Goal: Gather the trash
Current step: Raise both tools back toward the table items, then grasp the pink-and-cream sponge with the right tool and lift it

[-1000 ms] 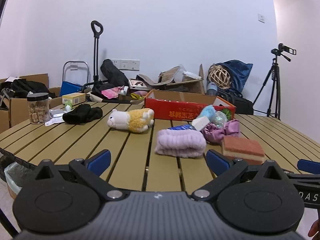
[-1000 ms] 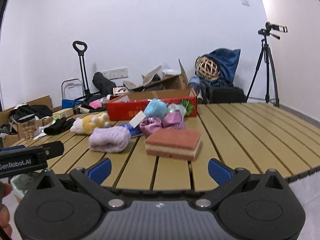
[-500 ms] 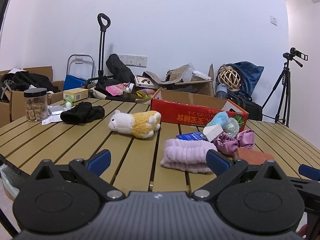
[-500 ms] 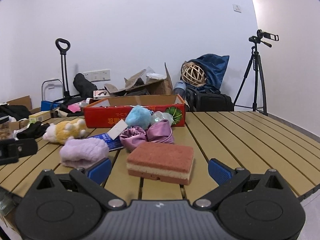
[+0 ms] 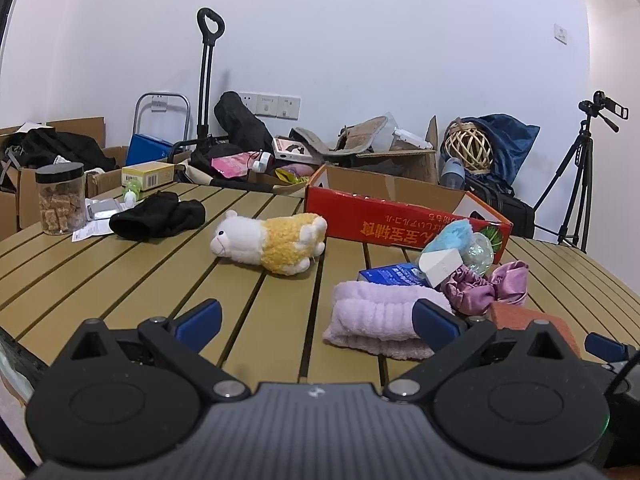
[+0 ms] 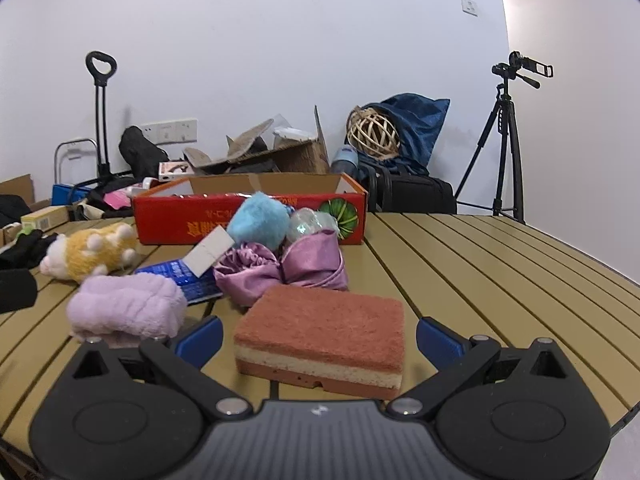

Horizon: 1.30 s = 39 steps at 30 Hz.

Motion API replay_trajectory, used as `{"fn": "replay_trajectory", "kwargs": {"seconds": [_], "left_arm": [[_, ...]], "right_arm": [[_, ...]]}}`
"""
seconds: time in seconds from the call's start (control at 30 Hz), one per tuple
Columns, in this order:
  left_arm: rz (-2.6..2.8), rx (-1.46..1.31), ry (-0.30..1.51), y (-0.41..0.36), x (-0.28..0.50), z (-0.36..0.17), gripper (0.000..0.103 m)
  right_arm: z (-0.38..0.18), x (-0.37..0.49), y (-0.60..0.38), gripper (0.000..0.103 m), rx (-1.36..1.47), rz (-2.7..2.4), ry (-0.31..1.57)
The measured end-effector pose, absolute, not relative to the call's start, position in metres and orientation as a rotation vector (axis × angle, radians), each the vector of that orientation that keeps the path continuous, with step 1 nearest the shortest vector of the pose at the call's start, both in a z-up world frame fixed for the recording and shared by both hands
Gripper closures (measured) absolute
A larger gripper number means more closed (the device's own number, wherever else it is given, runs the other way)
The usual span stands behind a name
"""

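Observation:
A slatted wooden table (image 5: 120, 280) holds a red cardboard box (image 5: 404, 220), a yellow-white plush toy (image 5: 272, 240), a lilac towel (image 5: 376, 320), a purple satin scrunchie (image 6: 280, 268), a blue packet (image 6: 184, 276), a light blue pompom (image 6: 260, 220) and a pink sponge (image 6: 324, 340). My left gripper (image 5: 316, 320) is open and empty, low over the near edge, with the towel by its right finger. My right gripper (image 6: 320, 334) is open, with the sponge lying between its fingers, not gripped.
A black cloth (image 5: 156, 216), a jar of brown cubes (image 5: 60, 196) and papers lie at the table's left. Cardboard boxes, bags, a hand trolley (image 5: 204, 80) and a camera tripod (image 6: 508, 140) stand behind the table by the wall.
Both grippers have moved forward over the table. The sponge now lies between the right gripper's fingers, and the towel is closer to the left gripper. Both stayed open.

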<state>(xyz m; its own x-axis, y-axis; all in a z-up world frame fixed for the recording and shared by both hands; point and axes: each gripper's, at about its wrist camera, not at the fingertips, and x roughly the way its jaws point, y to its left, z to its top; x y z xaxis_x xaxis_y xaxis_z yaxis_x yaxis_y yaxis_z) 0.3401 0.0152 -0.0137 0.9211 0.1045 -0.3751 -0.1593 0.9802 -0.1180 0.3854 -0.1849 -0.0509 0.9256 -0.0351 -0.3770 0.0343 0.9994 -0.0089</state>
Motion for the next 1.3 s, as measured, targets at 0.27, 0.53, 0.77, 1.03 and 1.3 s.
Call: {"fn": "replay_trajectory", "kwargs": {"seconds": [0.27,0.53,0.77,1.03,1.3], "left_arm": [[0.136,-0.149,0.398,0.014,0.343,-0.019,0.0],[0.137,-0.158,0.418,0.016,0.346,-0.023,0.0],[0.142,-0.154,0.418,0.017,0.346,-0.024,0.0],[0.145,-0.158,0.417,0.02,0.345,-0.024,0.0],[0.121,-0.179,0.428,0.02,0.35,-0.025,0.0]], "right_arm": [[-0.057,0.4,-0.181,0.0,-0.001,-0.076,0.418],[-0.058,0.403,-0.184,0.001,0.017,-0.059,0.434],[-0.058,0.405,-0.189,0.004,0.056,-0.035,0.456],[-0.056,0.399,-0.196,0.004,0.085,-0.031,0.446],[-0.051,0.392,-0.211,0.004,0.129,-0.034,0.411]]}}
